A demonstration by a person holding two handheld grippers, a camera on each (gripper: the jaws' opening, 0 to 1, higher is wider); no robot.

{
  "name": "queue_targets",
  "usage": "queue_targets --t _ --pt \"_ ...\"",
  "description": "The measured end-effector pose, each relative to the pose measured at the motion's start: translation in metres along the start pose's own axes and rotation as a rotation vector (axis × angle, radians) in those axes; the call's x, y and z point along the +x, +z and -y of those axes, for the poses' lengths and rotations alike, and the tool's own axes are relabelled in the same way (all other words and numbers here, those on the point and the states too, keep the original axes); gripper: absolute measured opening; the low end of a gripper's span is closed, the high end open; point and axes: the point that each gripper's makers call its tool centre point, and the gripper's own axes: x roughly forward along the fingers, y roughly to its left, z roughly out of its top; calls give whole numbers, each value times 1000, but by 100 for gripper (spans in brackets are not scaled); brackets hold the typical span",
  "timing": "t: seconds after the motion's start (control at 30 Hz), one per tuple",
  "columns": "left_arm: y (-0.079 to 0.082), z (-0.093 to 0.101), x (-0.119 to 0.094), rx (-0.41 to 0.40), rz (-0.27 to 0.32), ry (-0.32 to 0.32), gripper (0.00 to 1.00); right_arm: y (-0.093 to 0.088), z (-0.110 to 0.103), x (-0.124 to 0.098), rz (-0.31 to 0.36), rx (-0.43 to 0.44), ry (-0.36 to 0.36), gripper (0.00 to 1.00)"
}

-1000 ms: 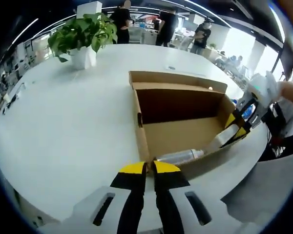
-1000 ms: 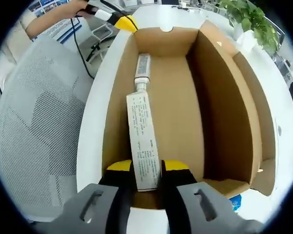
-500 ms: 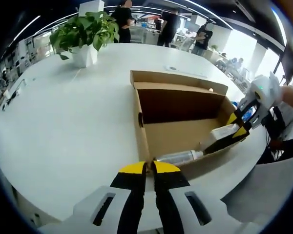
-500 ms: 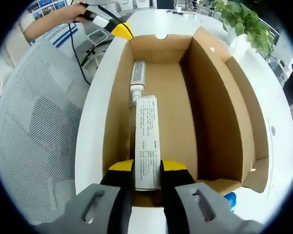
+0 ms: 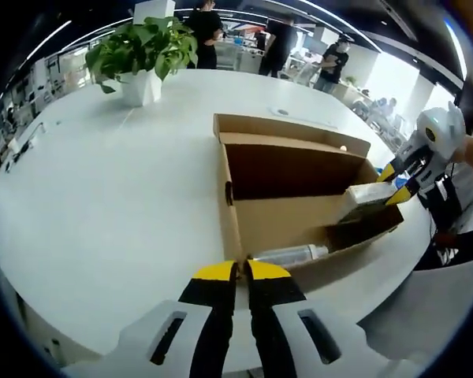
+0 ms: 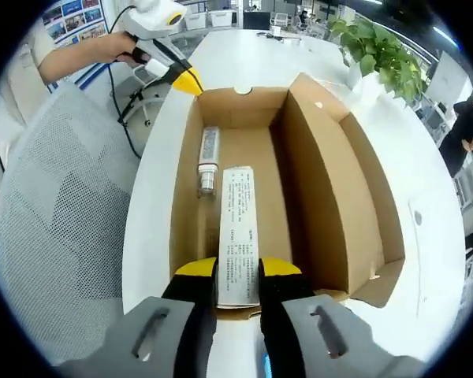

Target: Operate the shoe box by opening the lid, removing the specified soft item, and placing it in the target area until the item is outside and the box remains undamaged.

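Brown cardboard shoe box [image 6: 331, 197] stands open in the middle of the right gripper view, on a white table [image 5: 102, 197], and the right gripper [image 6: 238, 276] at the bottom centre is clamped on a long white carton [image 6: 238, 236] above the box floor. A silver tube [image 6: 208, 161] (cap toward the carton) lies inside along the left wall. In the left gripper view the left gripper [image 5: 240, 272] sits at the bottom centre with tips together at the box's near corner, and a potted plant [image 5: 142, 55] stands at the upper left.

Brown shoe box [image 6: 331, 197], white table [image 5: 102, 197] — yellow-tipped black tool [image 6: 238, 268]
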Motion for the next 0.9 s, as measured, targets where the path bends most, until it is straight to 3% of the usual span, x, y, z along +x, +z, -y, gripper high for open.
queue_targets --t 0.37,0.9 --pt "0 0 -1 -10 1 9 3 17 5 -30 67 -3 -33 17" --pt "0 1 0 -8 -11 15 3 4 9 -81 84 -13 -36 16"
